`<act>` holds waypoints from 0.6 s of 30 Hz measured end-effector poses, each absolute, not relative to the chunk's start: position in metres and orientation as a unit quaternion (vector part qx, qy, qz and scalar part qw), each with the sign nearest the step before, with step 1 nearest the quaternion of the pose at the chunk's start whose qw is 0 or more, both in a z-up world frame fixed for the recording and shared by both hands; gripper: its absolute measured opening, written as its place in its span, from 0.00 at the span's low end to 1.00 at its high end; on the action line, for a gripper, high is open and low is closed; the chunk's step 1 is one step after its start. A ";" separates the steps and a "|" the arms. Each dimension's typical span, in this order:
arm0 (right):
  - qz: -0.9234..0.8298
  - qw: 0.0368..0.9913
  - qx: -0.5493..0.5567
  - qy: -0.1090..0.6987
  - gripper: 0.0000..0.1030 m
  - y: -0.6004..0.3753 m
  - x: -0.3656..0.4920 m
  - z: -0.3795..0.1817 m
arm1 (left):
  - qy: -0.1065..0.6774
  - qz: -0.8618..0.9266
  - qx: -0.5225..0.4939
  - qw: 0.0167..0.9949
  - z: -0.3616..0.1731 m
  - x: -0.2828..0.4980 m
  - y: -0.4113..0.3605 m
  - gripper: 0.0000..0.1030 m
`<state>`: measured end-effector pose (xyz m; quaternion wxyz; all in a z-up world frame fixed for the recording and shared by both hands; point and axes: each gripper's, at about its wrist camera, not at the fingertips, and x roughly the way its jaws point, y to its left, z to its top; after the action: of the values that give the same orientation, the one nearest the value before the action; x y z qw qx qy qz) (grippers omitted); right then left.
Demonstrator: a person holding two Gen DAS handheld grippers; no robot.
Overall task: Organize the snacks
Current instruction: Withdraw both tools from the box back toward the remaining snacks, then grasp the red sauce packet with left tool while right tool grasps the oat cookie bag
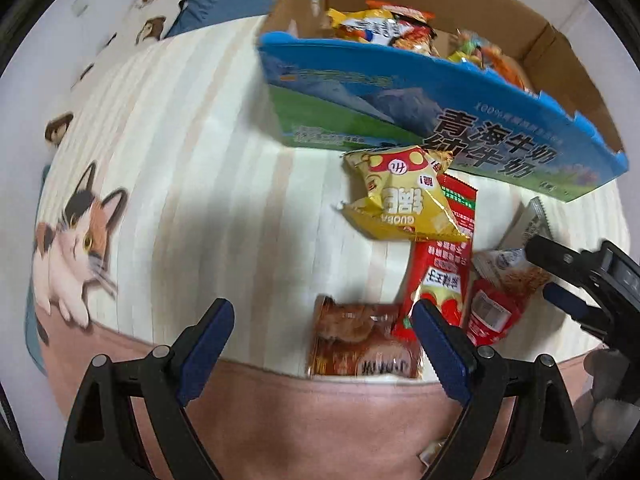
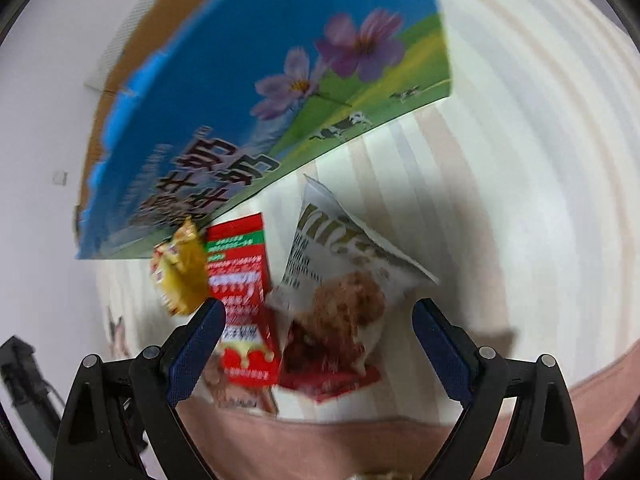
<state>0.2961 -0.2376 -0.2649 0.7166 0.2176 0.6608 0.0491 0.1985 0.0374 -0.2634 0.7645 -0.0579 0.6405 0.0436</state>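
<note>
An open cardboard box with a blue and green printed milk-carton side [image 1: 400,120] stands on a cream striped bed cover with a cat print [image 1: 180,160], and several bright snack bags already lie inside it. Five loose packets sit on the cover just in front of the box: a puffy yellow foil snack bag with a red mushroom picture [image 1: 400,200] leans against the box and overlaps the top of a long red foil packet [image 1: 440,280]; a brown packet showing a baked pastry [image 1: 360,340] lies at the lower edge of the striped area, touching the red one; a white and red packet picturing a crumbly biscuit [image 2: 344,312] rests beside them, with a white packet with olive lettering [image 2: 340,236] tilted over it. The left gripper [image 1: 324,332] hangs released over the brown packet, jaws wide and empty. The right gripper [image 2: 316,328] is likewise unclenched above the red and biscuit packets, gripping nothing.
</note>
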 end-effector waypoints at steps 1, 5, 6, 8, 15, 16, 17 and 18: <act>0.044 0.715 0.218 0.663 0.92 -0.234 0.299 -0.272 | 0.642 0.041 -0.051 0.764 -0.266 0.201 0.033 0.88; 0.023 0.731 0.188 0.656 0.73 -0.220 0.307 -0.282 | 0.648 0.034 -0.029 0.760 -0.276 0.212 0.017 0.88; 0.019 0.737 0.175 0.653 0.64 -0.219 0.308 -0.282 | 0.650 0.032 -0.029 0.758 -0.277 0.214 0.013 0.88; 0.028 0.739 0.163 0.653 0.58 -0.219 0.307 -0.283 | 0.656 0.026 -0.032 0.754 -0.282 0.219 0.007 0.88; 0.073 0.727 0.063 0.680 0.54 -0.238 0.291 -0.267 | 0.678 -0.017 -0.059 0.732 -0.292 0.241 -0.027 0.88; 0.071 0.728 0.053 0.680 0.54 -0.242 0.290 -0.264 | 0.684 -0.023 -0.054 0.727 -0.296 0.246 -0.036 0.88; 0.071 0.724 0.039 0.685 0.55 -0.245 0.288 -0.262 | 0.690 -0.029 -0.050 0.722 -0.300 0.250 -0.044 0.88; 0.071 0.720 0.039 0.689 0.59 -0.249 0.287 -0.262 | 0.696 -0.036 -0.046 0.716 -0.305 0.254 -0.051 0.88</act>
<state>0.2867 -0.2488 -0.2620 0.7202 0.0392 0.6890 0.0708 0.2539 -0.0510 -0.3050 0.7156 -0.0465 0.6961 -0.0356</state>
